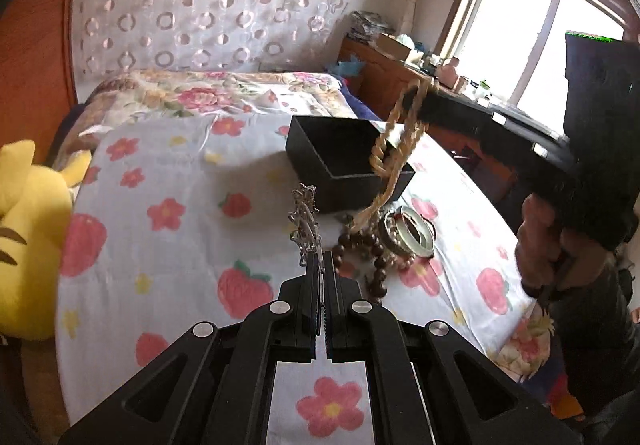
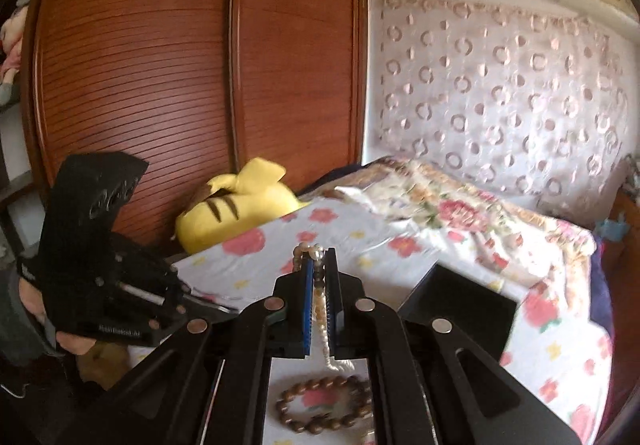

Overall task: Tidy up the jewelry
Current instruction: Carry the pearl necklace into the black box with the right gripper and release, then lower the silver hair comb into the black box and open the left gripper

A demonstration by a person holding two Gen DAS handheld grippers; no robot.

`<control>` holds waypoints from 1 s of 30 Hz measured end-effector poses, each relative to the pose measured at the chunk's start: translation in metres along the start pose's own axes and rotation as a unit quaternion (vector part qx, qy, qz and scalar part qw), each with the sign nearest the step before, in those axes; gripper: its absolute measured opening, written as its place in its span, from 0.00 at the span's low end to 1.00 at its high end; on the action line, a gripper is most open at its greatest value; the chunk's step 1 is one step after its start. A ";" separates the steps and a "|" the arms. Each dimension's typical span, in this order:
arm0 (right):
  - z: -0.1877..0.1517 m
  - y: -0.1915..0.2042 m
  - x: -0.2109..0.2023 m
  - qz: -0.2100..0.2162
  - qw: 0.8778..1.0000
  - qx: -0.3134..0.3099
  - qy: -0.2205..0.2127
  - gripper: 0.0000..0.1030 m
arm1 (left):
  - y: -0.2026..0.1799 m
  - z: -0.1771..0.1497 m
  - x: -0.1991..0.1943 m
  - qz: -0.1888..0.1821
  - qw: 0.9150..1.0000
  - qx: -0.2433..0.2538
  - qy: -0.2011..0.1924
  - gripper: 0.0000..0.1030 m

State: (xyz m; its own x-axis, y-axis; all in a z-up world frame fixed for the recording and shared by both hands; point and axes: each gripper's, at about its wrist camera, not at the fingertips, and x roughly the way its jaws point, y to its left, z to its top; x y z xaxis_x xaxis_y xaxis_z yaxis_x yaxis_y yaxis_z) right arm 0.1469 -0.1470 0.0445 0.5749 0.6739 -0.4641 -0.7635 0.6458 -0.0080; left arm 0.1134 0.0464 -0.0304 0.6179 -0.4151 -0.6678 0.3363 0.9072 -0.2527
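Fingers of the left gripper (image 1: 320, 265) pinch a silver chain (image 1: 305, 221); the right gripper (image 2: 319, 265) is clamped on a pale bead strand (image 1: 394, 149) dangling above the black box (image 1: 348, 157). Brown bead bracelets (image 1: 368, 245) and bangles (image 1: 412, 235) lie beside the box on the bed (image 1: 160, 245).

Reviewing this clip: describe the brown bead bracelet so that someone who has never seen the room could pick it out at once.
Start at the bed's strawberry-print sheet, then the open black box on it. Just in front of the box lies a small jewelry pile; the brown bead bracelet is its ring of round, dark wooden beads. The silver bangles beside it are smooth metal hoops.
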 end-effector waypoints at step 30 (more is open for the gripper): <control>-0.057 -0.118 0.069 -0.128 0.979 0.074 0.140 0.20 | -0.020 0.064 0.059 0.009 1.000 0.027 -0.013 0.01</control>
State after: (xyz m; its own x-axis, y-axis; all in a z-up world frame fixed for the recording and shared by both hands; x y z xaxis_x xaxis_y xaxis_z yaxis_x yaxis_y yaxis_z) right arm 0.2598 -0.1973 -0.0371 0.6229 0.3723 -0.6881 -0.5422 0.8395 -0.0366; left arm 0.1888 -0.0012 -0.0200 0.6420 -0.4003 -0.6540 0.3619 0.9101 -0.2019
